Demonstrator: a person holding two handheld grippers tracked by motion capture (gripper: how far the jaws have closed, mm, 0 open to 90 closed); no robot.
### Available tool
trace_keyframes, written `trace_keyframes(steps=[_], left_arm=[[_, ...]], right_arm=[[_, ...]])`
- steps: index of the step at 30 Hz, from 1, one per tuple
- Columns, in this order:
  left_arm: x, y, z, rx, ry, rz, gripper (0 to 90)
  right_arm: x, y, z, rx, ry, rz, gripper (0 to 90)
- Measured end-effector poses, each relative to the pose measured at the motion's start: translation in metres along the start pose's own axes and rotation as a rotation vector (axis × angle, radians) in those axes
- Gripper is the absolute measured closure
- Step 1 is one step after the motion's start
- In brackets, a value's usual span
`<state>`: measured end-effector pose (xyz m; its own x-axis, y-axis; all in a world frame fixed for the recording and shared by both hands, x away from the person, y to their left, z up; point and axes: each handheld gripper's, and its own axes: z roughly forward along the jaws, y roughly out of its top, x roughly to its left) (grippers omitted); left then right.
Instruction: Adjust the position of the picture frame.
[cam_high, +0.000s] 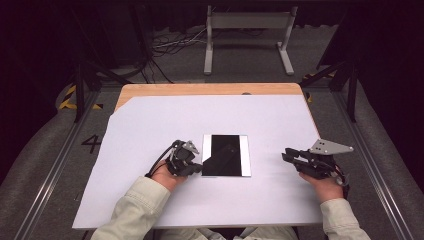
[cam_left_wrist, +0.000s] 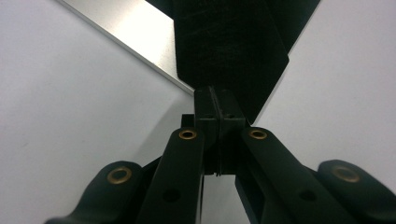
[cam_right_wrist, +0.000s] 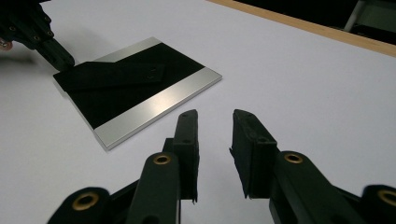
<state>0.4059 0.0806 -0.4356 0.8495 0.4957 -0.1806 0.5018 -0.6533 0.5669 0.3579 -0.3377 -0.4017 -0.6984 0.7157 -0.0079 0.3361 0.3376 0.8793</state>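
A silver plate lies mid-table with a black sheet over its middle. My left gripper is at the plate's near left corner. In the left gripper view its jaws stand shut on a corner of the black sheet, with the plate's bare silver band behind. In the right gripper view a flap of the sheet lies raised across the plate, pinched at its end by the left gripper. My right gripper hovers open to the right of the plate, nothing between its fingers.
A white board covers the wooden table. Beyond the far edge stand a grey metal frame and loose cables on the floor. Black rails run along both sides of the table.
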Motion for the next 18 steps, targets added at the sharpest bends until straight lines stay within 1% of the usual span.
trace_keyframes(steps=[3, 5, 9, 12, 14, 18], left_arm=[[-0.003, 0.002, 0.004, -0.010, -0.019, 0.002, 90.0], [-0.007, 0.005, 0.006, -0.008, -0.022, 0.014, 90.0], [-0.014, 0.011, 0.014, -0.016, -0.044, 0.034, 90.0], [-0.020, 0.018, 0.019, -0.012, -0.044, 0.054, 90.0], [-0.024, 0.021, 0.022, -0.016, -0.046, 0.053, 90.0], [-0.026, 0.026, 0.027, -0.020, -0.050, 0.064, 90.0]], right_arm=[[0.000, 0.000, 0.000, 0.002, 0.000, 0.003, 71.6], [0.000, -0.001, -0.001, 0.003, -0.001, 0.002, 71.6], [0.001, -0.002, -0.002, 0.007, -0.002, 0.005, 71.7], [0.001, -0.002, -0.002, 0.009, -0.001, 0.005, 71.7], [0.002, -0.003, -0.002, 0.010, -0.001, 0.005, 71.7], [0.002, -0.003, -0.003, 0.012, -0.002, 0.007, 71.7]])
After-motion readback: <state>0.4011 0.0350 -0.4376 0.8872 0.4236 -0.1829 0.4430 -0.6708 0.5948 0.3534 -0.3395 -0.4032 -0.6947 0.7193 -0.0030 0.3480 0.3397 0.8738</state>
